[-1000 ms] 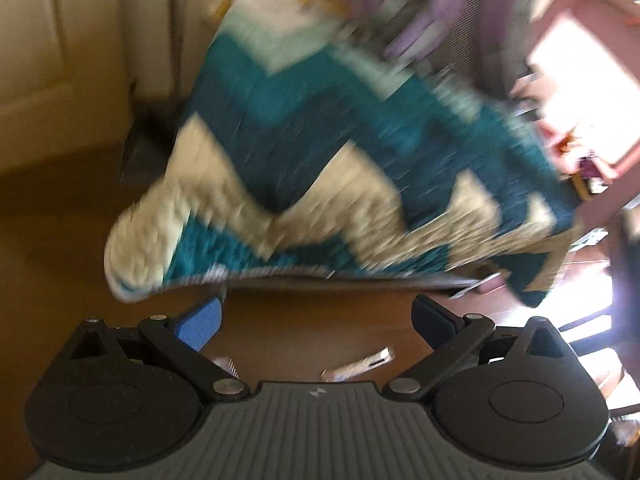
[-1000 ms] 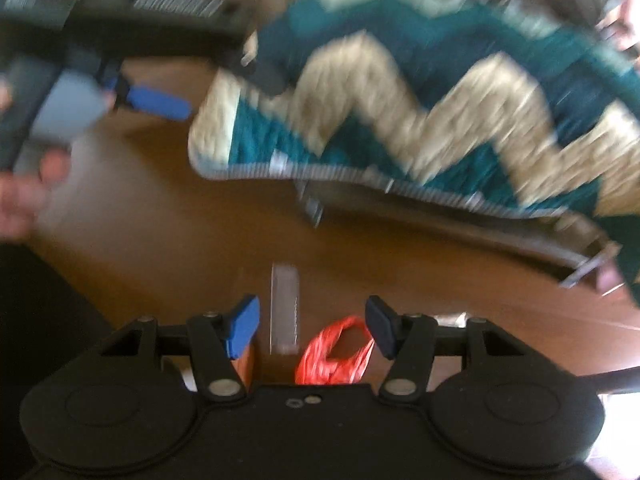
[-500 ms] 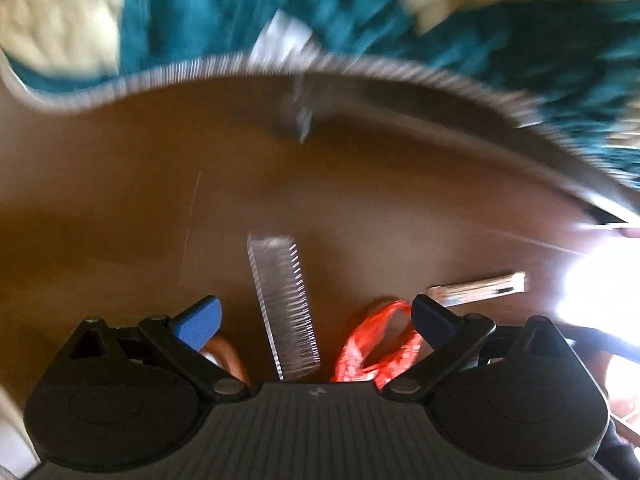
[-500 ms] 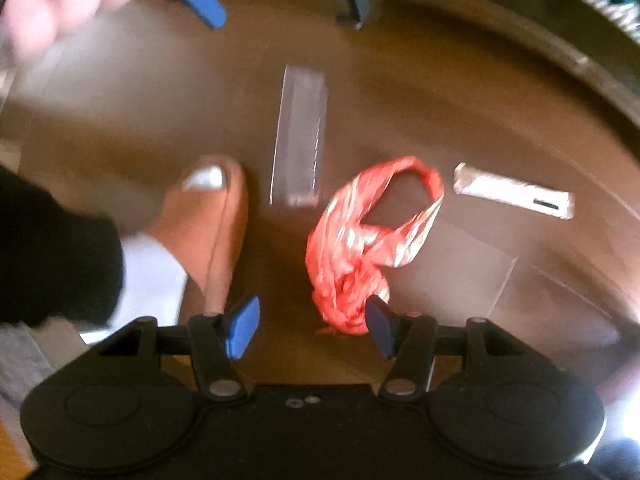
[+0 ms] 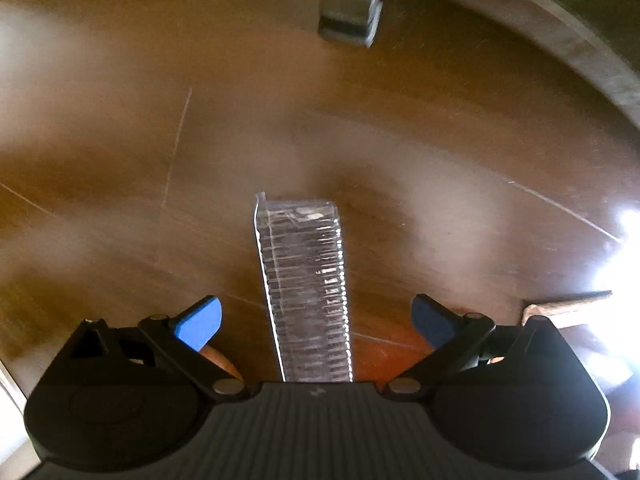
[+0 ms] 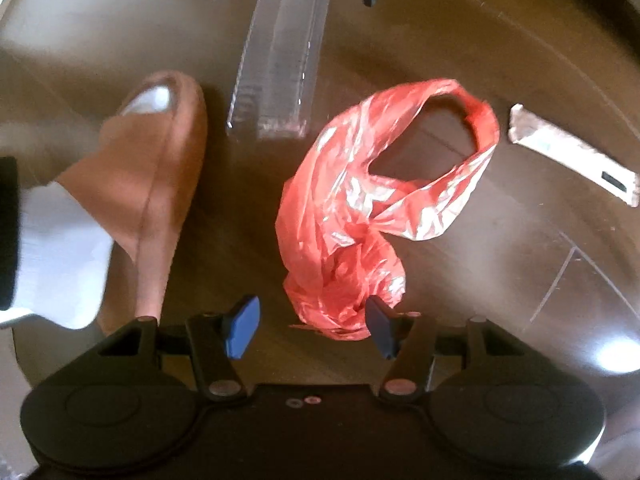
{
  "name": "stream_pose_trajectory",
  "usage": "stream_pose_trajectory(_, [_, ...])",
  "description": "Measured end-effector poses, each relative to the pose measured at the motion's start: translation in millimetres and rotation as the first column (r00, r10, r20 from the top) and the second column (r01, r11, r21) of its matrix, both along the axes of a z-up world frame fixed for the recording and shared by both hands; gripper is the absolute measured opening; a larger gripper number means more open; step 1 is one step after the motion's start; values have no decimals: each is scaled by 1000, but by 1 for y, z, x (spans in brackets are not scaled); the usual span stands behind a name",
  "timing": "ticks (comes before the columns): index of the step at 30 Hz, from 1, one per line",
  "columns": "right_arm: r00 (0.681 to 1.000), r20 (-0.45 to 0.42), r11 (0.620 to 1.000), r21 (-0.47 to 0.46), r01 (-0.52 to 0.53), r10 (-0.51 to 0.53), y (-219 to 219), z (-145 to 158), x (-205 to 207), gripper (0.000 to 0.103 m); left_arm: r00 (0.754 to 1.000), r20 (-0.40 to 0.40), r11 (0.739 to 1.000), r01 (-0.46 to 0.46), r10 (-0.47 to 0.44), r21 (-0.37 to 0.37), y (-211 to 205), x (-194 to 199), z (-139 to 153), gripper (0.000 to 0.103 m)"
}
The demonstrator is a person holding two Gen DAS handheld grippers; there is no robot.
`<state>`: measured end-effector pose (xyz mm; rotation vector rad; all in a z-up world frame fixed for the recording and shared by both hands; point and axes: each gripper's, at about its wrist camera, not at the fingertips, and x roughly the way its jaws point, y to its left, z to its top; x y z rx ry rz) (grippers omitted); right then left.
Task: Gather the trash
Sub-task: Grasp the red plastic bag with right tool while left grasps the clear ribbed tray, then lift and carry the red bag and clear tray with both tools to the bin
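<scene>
Both lowered | right hand-held gripper (image 6: 312, 328) open, empty | red bag (image 6: 372, 208) just ahead

Left tool (image 5: 316, 320) wide apart, clear ribbed wrapper (image 5: 306, 292) between, wooden floor (image 5: 120, 160)

The floor (image 6: 460, 40) is seen as glossy brown wood, finely scratched. The bag (image 6: 360, 208) is thin red plastic, crinkled and shiny. The tray (image 5: 308, 280) is clear ribbed plastic, glinting at its edges. The wrapper (image 6: 568, 156) looks papery and matt. The slipper (image 6: 160, 168) appears smooth and matt; the sock (image 6: 60, 248), white cloth.
</scene>
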<state>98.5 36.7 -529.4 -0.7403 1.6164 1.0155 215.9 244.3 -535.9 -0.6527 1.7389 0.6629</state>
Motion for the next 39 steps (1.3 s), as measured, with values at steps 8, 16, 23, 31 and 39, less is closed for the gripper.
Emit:
stream_pose_trajectory(8, [994, 83, 996, -63, -60, 65, 2, -30, -1, 59, 999, -46, 1000, -2, 1, -9, -3, -9, -36, 102])
stream_pose_trajectory(16, [991, 112, 997, -26, -76, 79, 2, -36, 10, 52, 999, -36, 1000, 16, -17, -14, -10, -3, -46, 100])
stream_pose_trajectory(23, [998, 42, 999, 17, 35, -36, -5, -25, 33, 48, 1000, 16, 999, -3, 4, -50, -19, 12, -34, 42])
stream_pose_trajectory(31, [971, 7, 966, 104, 239, -241, -25, 25, 83, 47, 1000, 12, 997, 18, -17, -70, -28, 24, -8, 41])
stream_pose_trajectory(39, [917, 117, 921, 138, 364, -380, -51, 106, 112, 46, 986, 127, 992, 117, -110, -47, -49, 46, 81, 41])
